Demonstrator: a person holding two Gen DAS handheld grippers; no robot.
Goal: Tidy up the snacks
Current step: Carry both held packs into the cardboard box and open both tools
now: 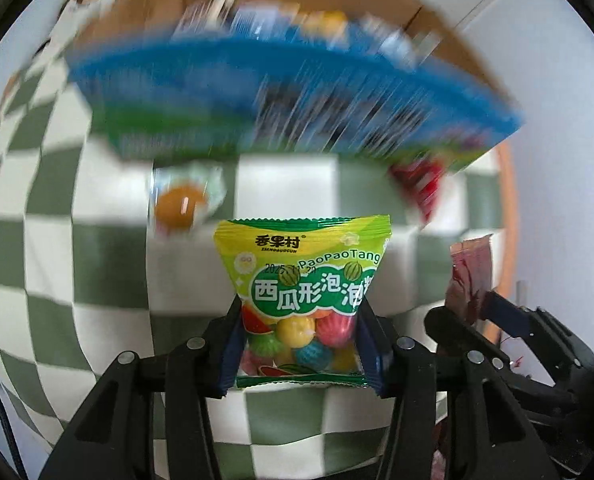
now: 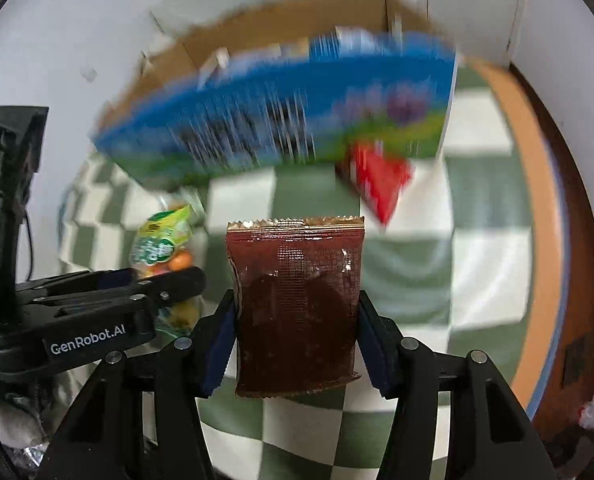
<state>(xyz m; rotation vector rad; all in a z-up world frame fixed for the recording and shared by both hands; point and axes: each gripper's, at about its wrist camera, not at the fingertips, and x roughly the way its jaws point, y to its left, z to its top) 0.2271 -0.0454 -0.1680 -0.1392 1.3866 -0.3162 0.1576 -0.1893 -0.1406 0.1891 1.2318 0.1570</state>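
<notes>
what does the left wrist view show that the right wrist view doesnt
Only the left wrist view shows the orange candy in its clear wrapper on the cloth, and the print on the gum pouch held by the left gripper. Only the right wrist view shows the whole brown packet held by the right gripper, and the table's wooden edge. Both show the blue box, the red packet and the checked cloth.

Blue box [image 1: 257, 92] smeared by blur, its print unreadable; red packet [image 2: 381, 180] beneath it blurred too, label impossible to make out
</notes>
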